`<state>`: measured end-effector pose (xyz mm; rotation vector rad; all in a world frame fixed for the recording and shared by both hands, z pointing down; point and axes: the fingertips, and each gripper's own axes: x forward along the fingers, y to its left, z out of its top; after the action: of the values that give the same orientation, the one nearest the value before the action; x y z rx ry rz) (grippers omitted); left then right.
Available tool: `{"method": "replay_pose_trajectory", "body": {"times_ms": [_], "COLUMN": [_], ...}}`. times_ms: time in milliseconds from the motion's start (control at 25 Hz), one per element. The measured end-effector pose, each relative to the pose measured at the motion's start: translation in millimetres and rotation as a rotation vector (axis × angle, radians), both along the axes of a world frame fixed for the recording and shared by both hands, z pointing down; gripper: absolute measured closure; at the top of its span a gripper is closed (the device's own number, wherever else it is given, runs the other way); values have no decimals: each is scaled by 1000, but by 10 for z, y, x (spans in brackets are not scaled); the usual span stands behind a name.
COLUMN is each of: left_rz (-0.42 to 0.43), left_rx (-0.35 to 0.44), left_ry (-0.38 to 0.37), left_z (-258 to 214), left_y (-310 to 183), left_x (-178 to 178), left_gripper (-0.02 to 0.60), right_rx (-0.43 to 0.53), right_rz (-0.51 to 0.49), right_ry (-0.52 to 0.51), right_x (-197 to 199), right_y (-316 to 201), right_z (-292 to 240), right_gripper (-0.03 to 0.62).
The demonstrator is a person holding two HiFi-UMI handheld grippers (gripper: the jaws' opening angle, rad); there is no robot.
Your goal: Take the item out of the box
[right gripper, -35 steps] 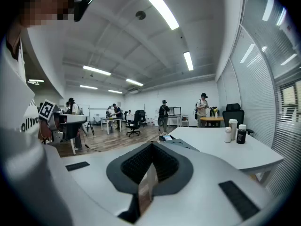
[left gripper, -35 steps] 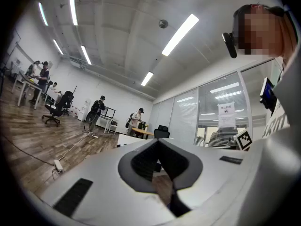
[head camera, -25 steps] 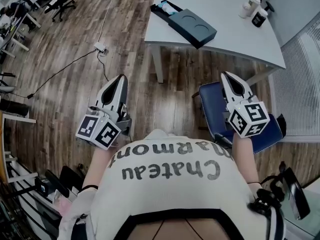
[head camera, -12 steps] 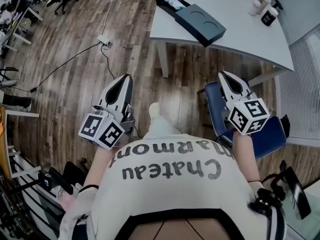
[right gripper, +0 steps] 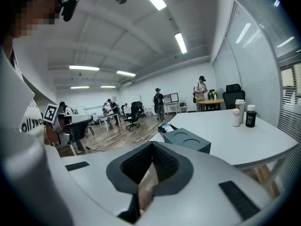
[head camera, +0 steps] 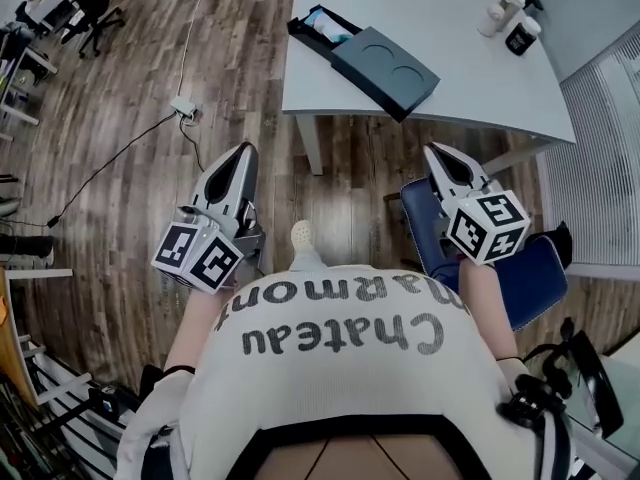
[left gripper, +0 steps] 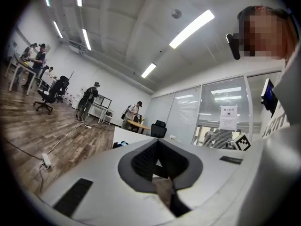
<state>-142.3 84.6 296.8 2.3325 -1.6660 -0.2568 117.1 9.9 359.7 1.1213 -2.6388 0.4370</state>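
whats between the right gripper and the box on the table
Nothing stands there: in the head view only bare wood floor and the white table's front edge separate the right gripper from the box.

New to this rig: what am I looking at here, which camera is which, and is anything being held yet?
No robot: a person holds a two-jaw gripper in each hand. The head view looks down from the person's head; the other two cameras ride on the grippers, looking along their jaws. The left gripper and right gripper are both shut and empty, short of the white table. On it lie a dark box, open at one end with a pale item inside, and two bottles. A blue chair stands below the right gripper.
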Motion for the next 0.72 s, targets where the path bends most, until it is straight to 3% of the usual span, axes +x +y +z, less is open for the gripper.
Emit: {"method": "replay_pose_trajectory", "body": {"times_ms": [400,720], "left_rz": [122,204], "left_rx": [68,73], "left_ry": [-9,-14], "left_z": [-369,-388], "left_y": [-930,-1368], "left_x": [-300,-551], "left_gripper": [583,583], "right_rx": [21,34], "right_rz": [76,129], "right_ry": [-4,2], "right_x": [-399,-746], "right_y": [-569,-895], "right_z": [-209,-270], "right_gripper": [595,595]}}
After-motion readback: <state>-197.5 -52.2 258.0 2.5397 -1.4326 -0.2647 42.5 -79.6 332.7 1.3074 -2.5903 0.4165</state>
